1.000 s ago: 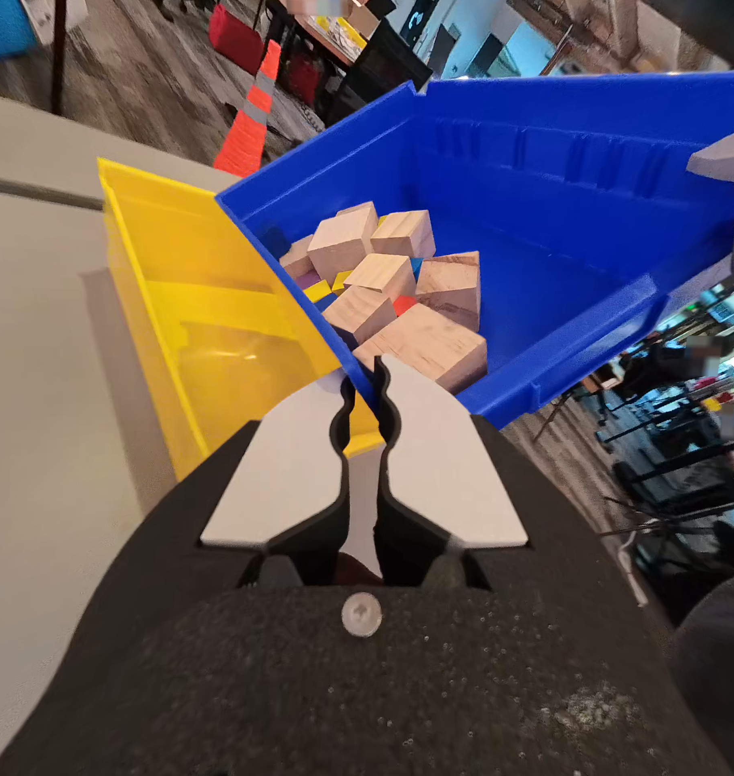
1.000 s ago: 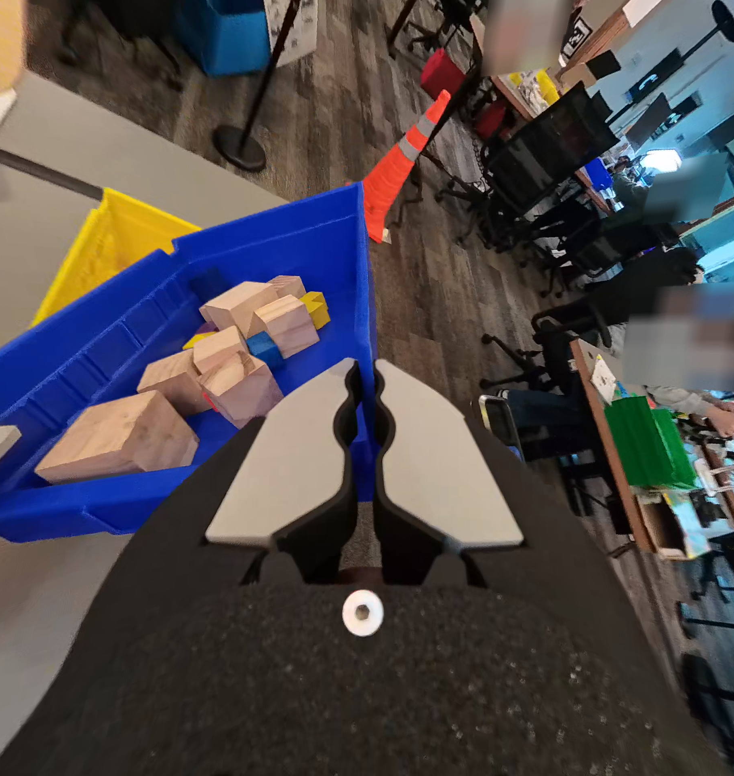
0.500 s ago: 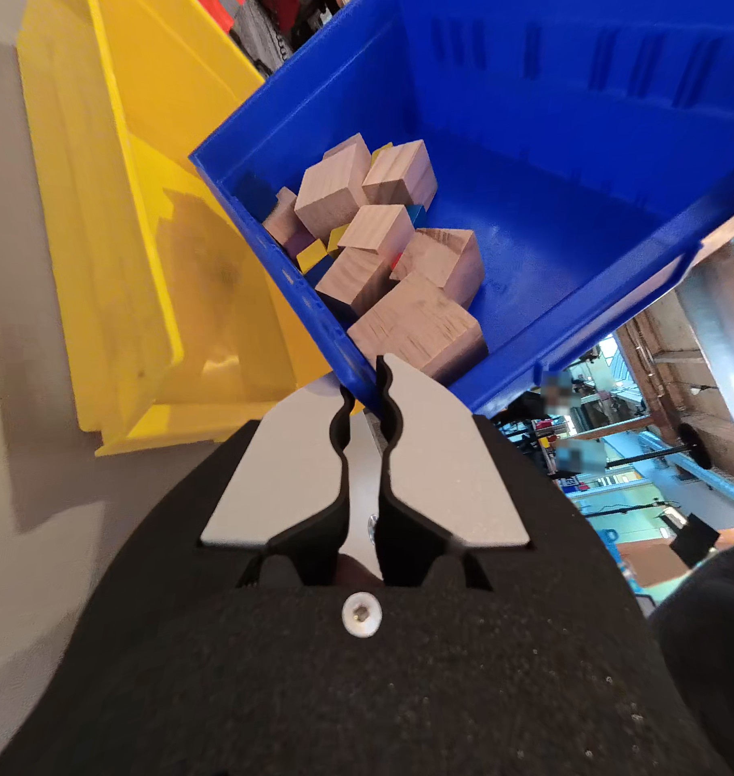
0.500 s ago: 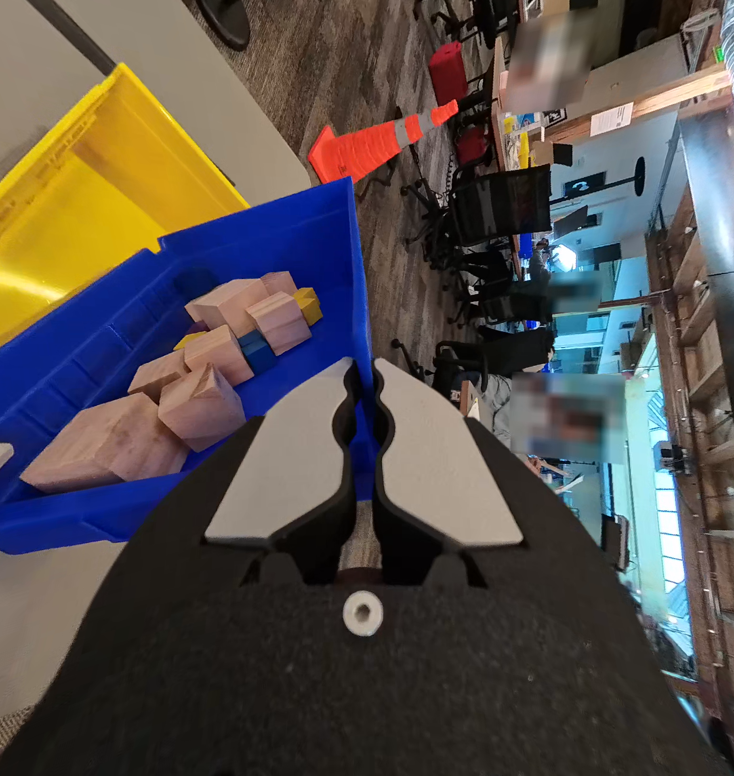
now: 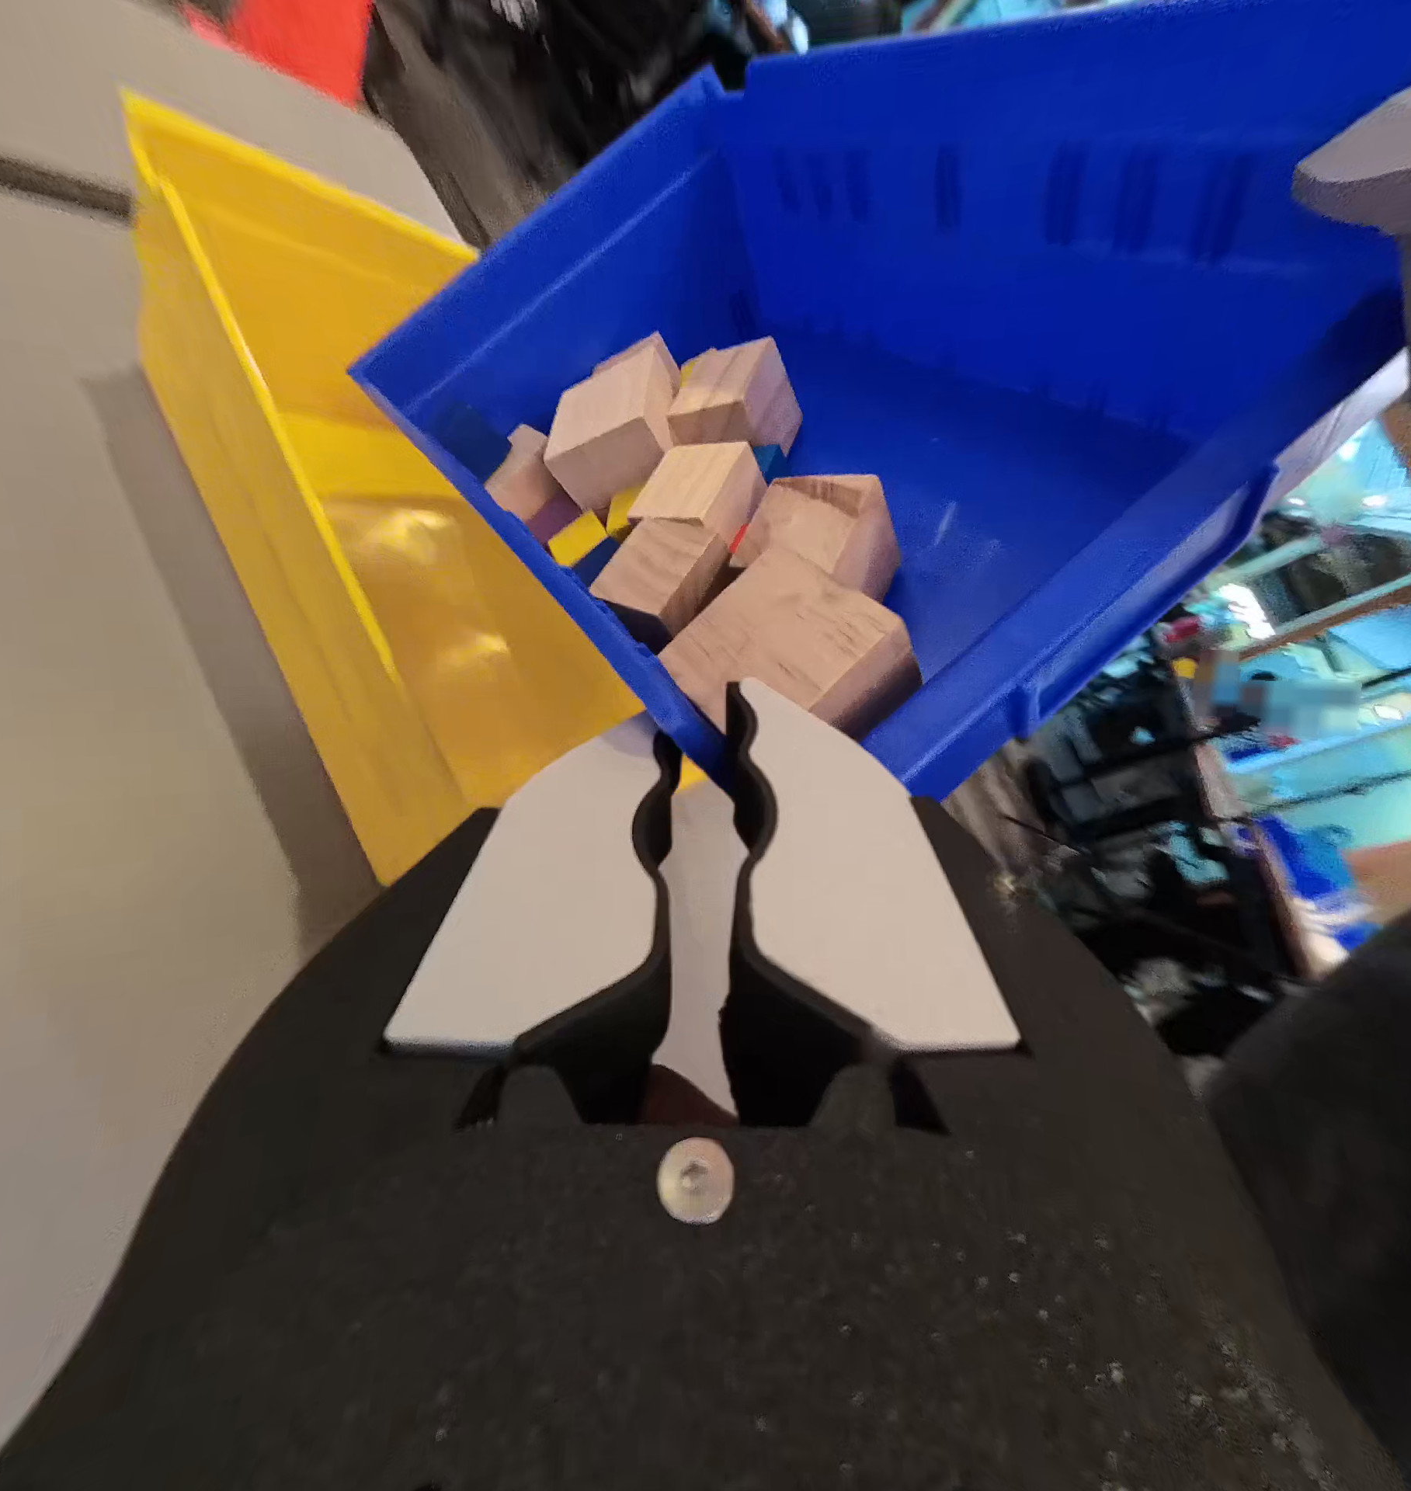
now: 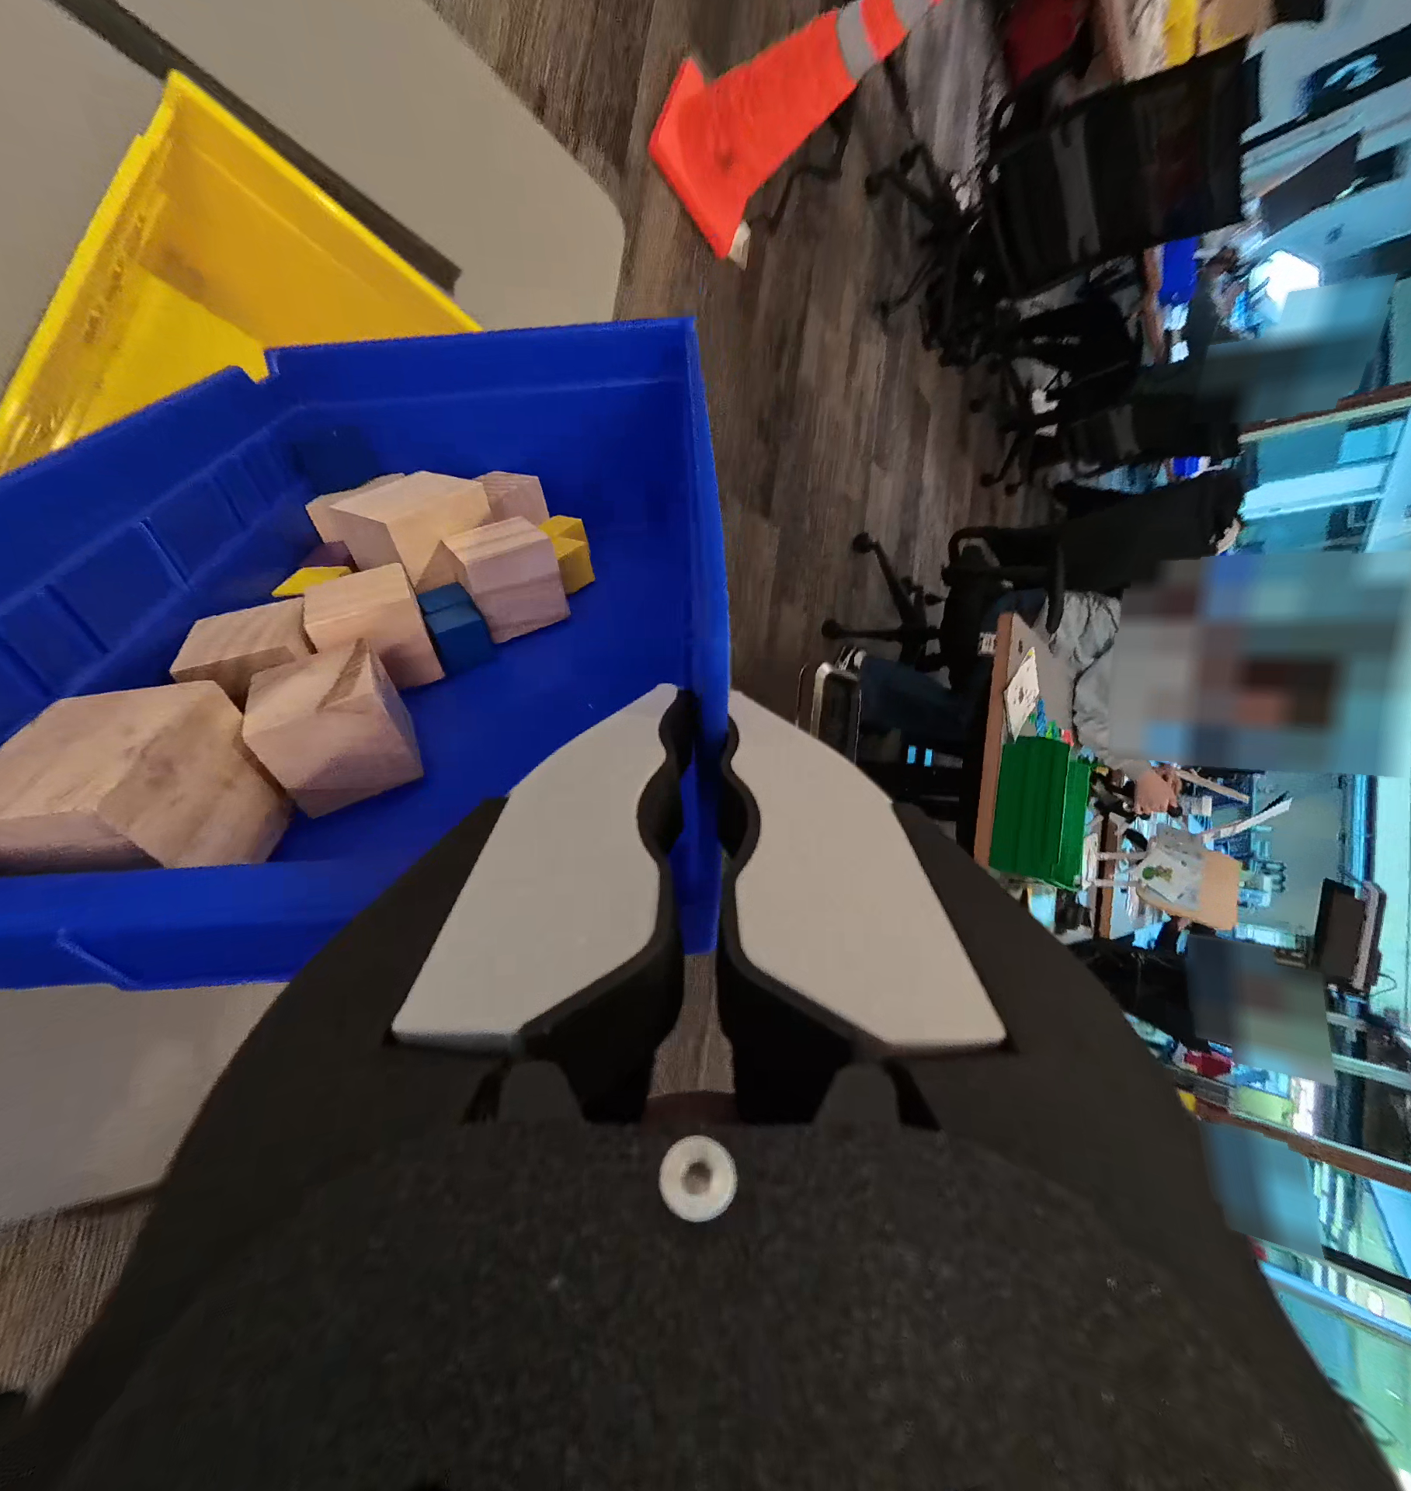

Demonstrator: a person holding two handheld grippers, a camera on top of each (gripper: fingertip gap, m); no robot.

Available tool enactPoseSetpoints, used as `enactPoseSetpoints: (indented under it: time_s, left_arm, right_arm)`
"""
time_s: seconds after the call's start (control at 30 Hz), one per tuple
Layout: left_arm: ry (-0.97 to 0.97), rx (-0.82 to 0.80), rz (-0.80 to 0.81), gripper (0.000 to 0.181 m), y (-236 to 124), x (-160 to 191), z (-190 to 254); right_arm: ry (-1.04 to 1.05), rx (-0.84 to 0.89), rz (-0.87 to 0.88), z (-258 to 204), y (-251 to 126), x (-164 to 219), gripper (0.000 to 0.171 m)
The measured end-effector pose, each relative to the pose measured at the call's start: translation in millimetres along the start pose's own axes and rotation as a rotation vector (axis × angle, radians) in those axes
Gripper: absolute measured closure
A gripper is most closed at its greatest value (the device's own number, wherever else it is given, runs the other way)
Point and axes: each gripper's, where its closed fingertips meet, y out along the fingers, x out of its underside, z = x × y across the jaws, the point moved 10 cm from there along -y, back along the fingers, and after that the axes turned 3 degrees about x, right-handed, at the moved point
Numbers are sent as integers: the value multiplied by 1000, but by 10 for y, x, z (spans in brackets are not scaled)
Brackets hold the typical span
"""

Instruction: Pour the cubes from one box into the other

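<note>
- My left hand-held gripper (image 5: 698, 726) is clamped on one side wall of the blue plastic bin (image 5: 1049, 339).
- My right hand-held gripper (image 6: 706, 718) pinches the opposite wall.
- Pale wooden cubes (image 5: 710, 516), with a few small coloured ones, are heaped in the tilted bin, held above the yellow plastic bin (image 5: 282, 387) on the grey counter (image 5: 56, 645).

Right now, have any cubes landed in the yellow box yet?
No: the yellow box shows only bare floor, and the cubes all sit piled inside the tilted blue box.
</note>
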Motion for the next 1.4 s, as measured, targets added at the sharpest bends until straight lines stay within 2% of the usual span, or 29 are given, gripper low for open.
enactPoseSetpoints:
  time_s: [0.1, 0.2, 0.43, 0.57, 0.83, 0.97, 1.1, 1.27, 1.4]
  left_arm:
    - [-103, 42, -100, 171, -57, -148, 2]
    - [-204, 121, -173, 170, -94, -156, -29]
    - [-397, 210, -239, 170, -26, -137, -253]
    - [-422, 216, -219, 170, -55, -246, -333]
    - [-460, 250, -233, 169, -2, -360, -404]
    - [-457, 258, -233, 169, -21, -383, -460]
    - [-390, 247, -221, 170, 14, -263, -432]
    - [-368, 287, -156, 171, 59, 132, -384]
    - [-450, 370, -92, 173, 200, 496, -294]
  right_arm:
    - [-96, -12, -144, 32, 11, -249, 167]
    - [-187, -28, -245, -10, 30, -506, 168]
    - [-364, -24, -403, -285, 316, -969, 168]
    - [-394, -31, -415, -360, 507, -1191, 167]
    - [-464, -1, -397, -472, 609, -1485, 166]
    - [-463, -5, -380, -420, 574, -1380, 166]
    - [-369, -52, -286, -264, 355, -1061, 168]
    - [-282, 2, -137, -288, 61, -433, 168]
    - [-342, 121, -69, -453, -135, -281, 168]
